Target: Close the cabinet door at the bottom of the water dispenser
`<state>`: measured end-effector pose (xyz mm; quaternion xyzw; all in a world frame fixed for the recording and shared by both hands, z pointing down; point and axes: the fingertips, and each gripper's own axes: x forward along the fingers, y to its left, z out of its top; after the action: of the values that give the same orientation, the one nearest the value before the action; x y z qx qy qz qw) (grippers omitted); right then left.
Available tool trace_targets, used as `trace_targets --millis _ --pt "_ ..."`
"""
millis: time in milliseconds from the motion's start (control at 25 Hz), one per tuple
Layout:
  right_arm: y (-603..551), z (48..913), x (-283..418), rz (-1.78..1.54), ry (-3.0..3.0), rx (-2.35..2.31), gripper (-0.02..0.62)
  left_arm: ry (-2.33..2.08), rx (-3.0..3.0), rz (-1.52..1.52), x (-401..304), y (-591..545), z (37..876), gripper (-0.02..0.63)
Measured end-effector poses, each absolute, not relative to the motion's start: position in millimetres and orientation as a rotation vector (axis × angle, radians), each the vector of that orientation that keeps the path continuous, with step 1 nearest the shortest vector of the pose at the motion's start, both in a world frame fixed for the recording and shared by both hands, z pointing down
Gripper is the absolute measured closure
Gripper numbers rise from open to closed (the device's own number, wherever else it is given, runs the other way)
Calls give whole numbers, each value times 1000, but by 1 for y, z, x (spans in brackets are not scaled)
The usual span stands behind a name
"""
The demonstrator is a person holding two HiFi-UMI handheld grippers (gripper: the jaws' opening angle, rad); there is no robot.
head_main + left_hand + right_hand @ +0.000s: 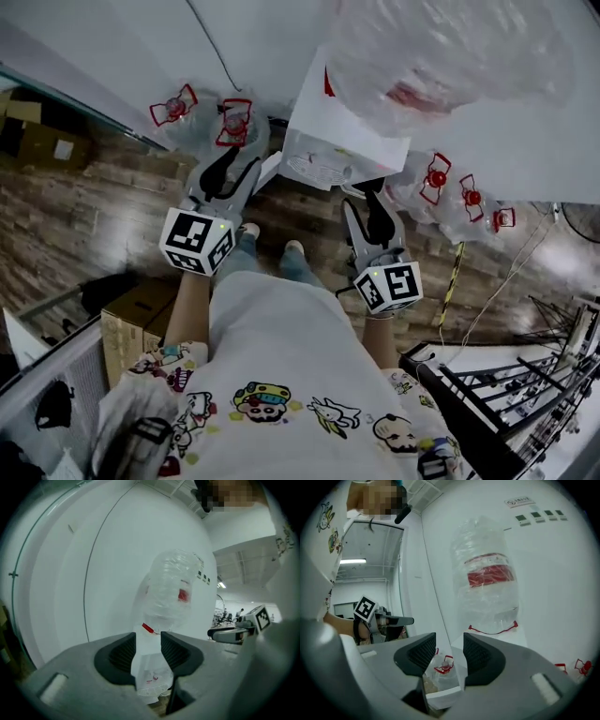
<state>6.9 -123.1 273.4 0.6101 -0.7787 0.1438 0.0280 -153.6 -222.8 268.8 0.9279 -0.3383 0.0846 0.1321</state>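
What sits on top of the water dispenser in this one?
A large clear water bottle with a red label, wrapped in plastic film, stands on the white dispenser. Its neck, where it meets the dispenser top, is covered and cannot be seen.

The head view looks steeply down past the person's chest (281, 366) to the brown wood-plank floor (94, 216). Each gripper view sits behind its own jaws, facing nearly level, close to the white box-shaped water dispenser (147, 667) and clear plastic bottle (173, 588) that all three views share.
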Motion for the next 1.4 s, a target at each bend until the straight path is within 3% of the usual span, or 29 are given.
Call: trace_targets --millis 560,1400 --pt "-130 323 -45 499 -2631 1305 419 -1421 2387 274 -230 -144 327 446" --pt "-148 475 -133 668 -2523 1280 423 -1344 2291 392 -284 -150 499 446"
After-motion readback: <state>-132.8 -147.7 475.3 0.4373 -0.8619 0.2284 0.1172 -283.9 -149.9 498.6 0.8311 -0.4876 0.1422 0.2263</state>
